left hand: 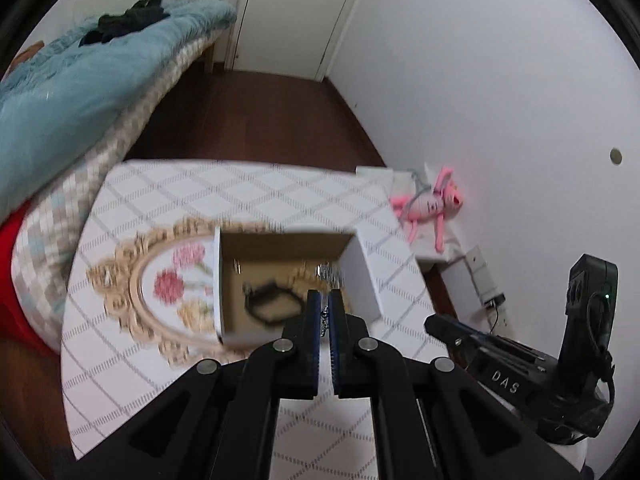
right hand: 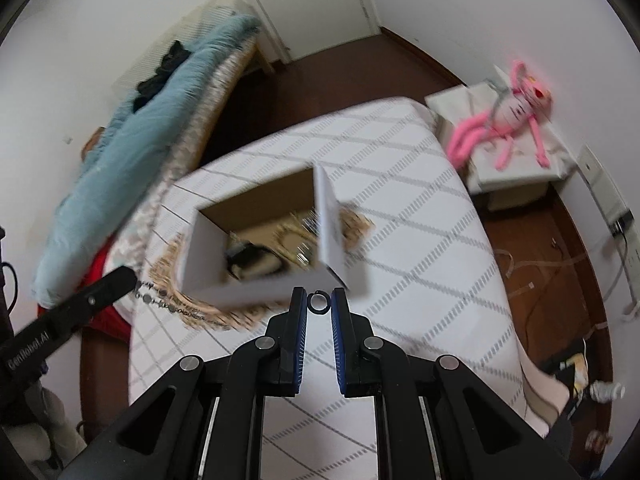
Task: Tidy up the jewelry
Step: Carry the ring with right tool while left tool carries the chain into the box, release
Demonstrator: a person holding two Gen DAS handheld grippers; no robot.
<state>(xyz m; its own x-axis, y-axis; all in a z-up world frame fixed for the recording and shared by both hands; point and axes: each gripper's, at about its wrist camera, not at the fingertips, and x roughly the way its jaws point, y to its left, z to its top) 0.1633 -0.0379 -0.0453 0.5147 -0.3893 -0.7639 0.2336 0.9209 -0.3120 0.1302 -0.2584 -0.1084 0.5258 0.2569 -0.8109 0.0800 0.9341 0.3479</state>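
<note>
An open white cardboard box (left hand: 362, 276) (right hand: 208, 256) stands on an ornate gold-framed tray (left hand: 132, 276) on the checked table. Inside lie a black bracelet (left hand: 272, 300) (right hand: 252, 264) and other jewelry. My left gripper (left hand: 325, 304) is shut on a silver beaded chain (left hand: 325, 318) just in front of the box; in the right wrist view the chain (right hand: 160, 294) dangles from its tip (right hand: 120, 280). My right gripper (right hand: 319, 300) is shut on a small dark ring (right hand: 319, 304) near the box's front edge. The right gripper body shows in the left wrist view (left hand: 520, 360).
The table (right hand: 400, 240) has a white checked cloth. A bed with a blue blanket (left hand: 80, 80) lies to the left. A pink plush toy (right hand: 508, 112) sits on a white side table (right hand: 516, 168) at the right, by the wall. Cables lie on the floor (right hand: 552, 272).
</note>
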